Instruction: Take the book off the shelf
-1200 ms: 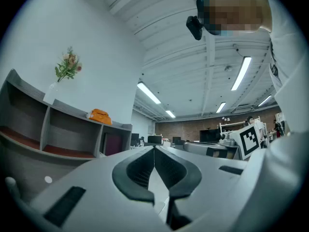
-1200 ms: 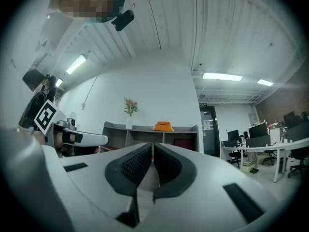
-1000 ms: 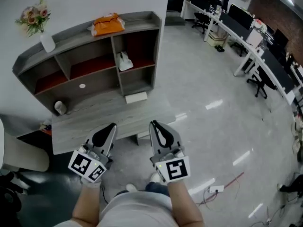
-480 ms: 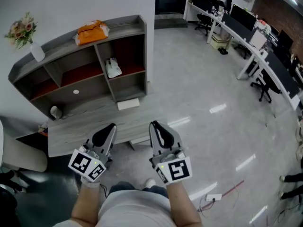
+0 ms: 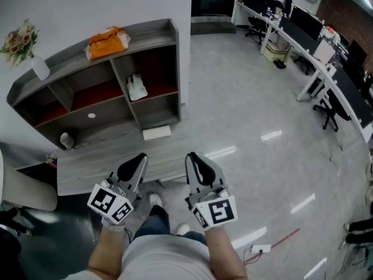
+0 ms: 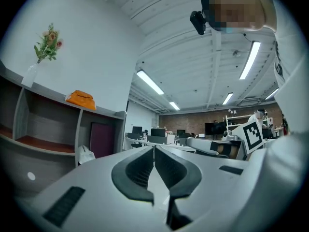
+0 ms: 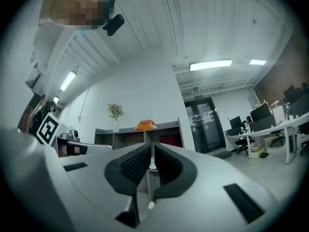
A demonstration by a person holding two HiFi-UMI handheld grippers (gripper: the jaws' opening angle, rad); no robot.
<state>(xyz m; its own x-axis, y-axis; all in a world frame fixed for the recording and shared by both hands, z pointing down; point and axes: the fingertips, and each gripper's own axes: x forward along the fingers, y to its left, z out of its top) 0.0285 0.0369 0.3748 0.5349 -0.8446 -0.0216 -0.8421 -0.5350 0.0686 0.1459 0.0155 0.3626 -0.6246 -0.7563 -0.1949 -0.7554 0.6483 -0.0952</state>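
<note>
A grey shelf unit (image 5: pixel 148 30) with red-backed compartments stands on a grey desk (image 5: pixel 87 168) ahead and to the left. A flat white book-like thing (image 5: pixel 156 133) lies at the foot of its lower right compartment. A crumpled white bag (image 5: pixel 137 87) sits in the compartment above. My left gripper (image 5: pixel 143 156) and right gripper (image 5: pixel 191 155) are held side by side in front of the desk, short of the shelf, both shut and empty. The left gripper view shows its jaws together (image 6: pixel 154 147) with the shelf (image 6: pixel 77 129) at the left. In the right gripper view the shut jaws (image 7: pixel 151 145) point at the shelf (image 7: pixel 164 129).
An orange bag (image 5: pixel 106 41) and a vase of flowers (image 5: pixel 23 39) stand on the shelf top; a small cup (image 5: pixel 66 140) is on the desk. Office desks with monitors and chairs (image 5: pixel 303 34) line the right. A power strip (image 5: pixel 261 249) lies on the glossy floor.
The shelf and desk have shifted left and a little lower in the head view as the person stepped closer. A leg and shoe now show between the arms. Both grippers stay shut.
</note>
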